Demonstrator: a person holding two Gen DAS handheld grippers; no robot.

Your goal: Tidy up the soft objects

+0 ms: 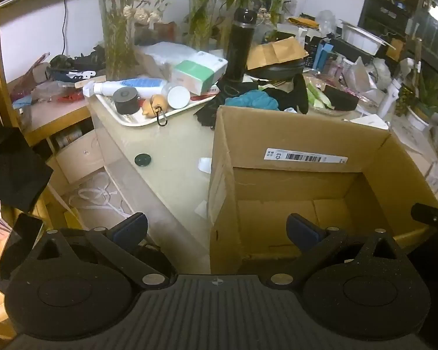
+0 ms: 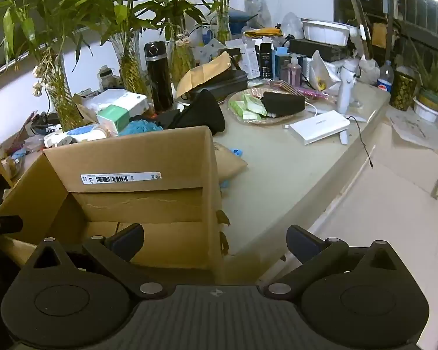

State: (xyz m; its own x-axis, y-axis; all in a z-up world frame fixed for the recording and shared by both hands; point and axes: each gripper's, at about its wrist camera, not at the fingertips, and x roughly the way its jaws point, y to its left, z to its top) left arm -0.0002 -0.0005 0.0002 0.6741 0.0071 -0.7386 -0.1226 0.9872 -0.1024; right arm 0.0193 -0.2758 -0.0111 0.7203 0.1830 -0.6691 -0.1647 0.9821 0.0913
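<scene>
The left claw stands wide and holds nothing, hanging over the left wall of an open cardboard box. The right claw is equally wide and bare, over the box's right wall. Beyond the far flap, black cloths and a teal cloth lie heaped on the tabletop, beside a tray of bottles.

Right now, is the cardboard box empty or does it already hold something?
Empty as far as shown: the cardboard box stands open, its bare floor visible in both views. The near corners are hidden.
</scene>
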